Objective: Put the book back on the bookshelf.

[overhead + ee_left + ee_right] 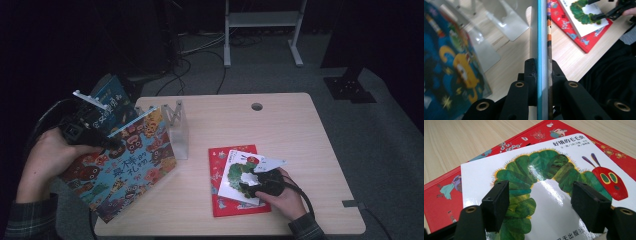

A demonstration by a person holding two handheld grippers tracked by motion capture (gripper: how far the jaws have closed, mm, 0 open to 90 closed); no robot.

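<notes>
The monster book (127,162) is clamped by its edge in your left claw (543,67), tilted in the air over the left end of the counter (280,117), just in front of the clear acrylic book stand (177,129). The left gripper view shows both pads squeezed tight on the cover edge, so the grip itself looks sound, but you hold a wide book by one thin margin. I judge that it could pivot or slip if you swing it fast. Its lower corner could also catch the stand's divider and knock the stand askew. A second blue book (107,102) leans behind it; brushing it may tip it off the counter. Your right claw (546,200) rests with jaws apart over the caterpillar book (245,172), gripping nothing. That book lies on the red book (220,175), and pressing there could slide the pair.
</notes>
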